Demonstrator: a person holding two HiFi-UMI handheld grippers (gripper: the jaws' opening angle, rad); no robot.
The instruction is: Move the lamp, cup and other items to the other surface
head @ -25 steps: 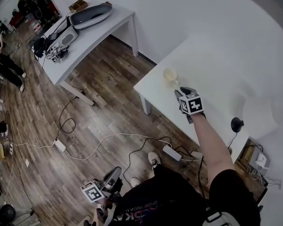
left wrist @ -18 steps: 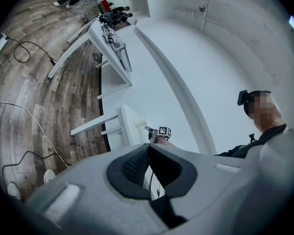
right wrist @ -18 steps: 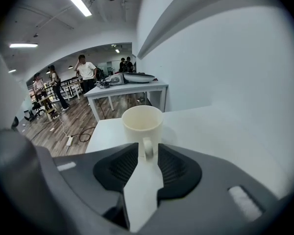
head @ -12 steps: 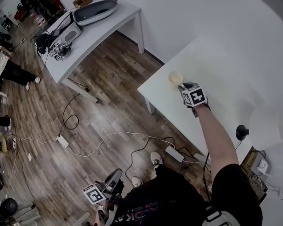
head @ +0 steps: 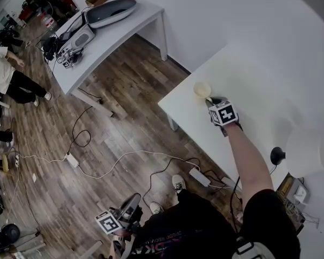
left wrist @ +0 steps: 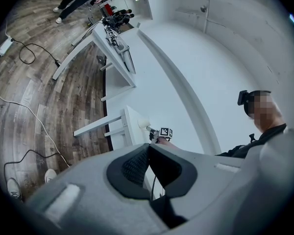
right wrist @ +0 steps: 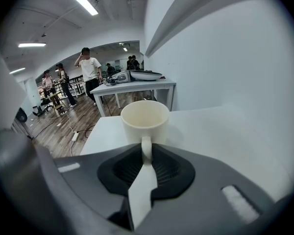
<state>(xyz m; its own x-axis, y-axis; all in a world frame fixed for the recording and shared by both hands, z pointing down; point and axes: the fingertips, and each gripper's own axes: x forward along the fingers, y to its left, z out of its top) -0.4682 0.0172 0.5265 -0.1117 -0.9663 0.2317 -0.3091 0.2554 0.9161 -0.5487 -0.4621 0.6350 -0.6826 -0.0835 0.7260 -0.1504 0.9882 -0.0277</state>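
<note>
Cream ceramic, smooth and round-walled, the cup point(right wrist: 144, 117) stands upright near the corner of a white desk point(right wrist: 220, 126). Its thin loop handle is turned toward the right gripper point(right wrist: 146, 153), whose jaws have just been closing and now pinch the handle between ribbed black pads. Only the right gripper view shows that hold. In the head view the cup point(head: 201, 89) is a pale ring just beyond the right gripper point(head: 209, 100), the marker cube covering the jaws. That view alone takes in the lamp point(head: 309, 150), a pale shade over a dark round base, well apart from the cup along the same desk point(head: 248, 74), and cables point(head: 124, 158) trailing over the wood-plank floor point(head: 113, 123). The left gripper point(head: 130, 203) hangs low by the person's legs; in its own view the left gripper point(left wrist: 148, 148) has its jaws together, nothing between them
</note>
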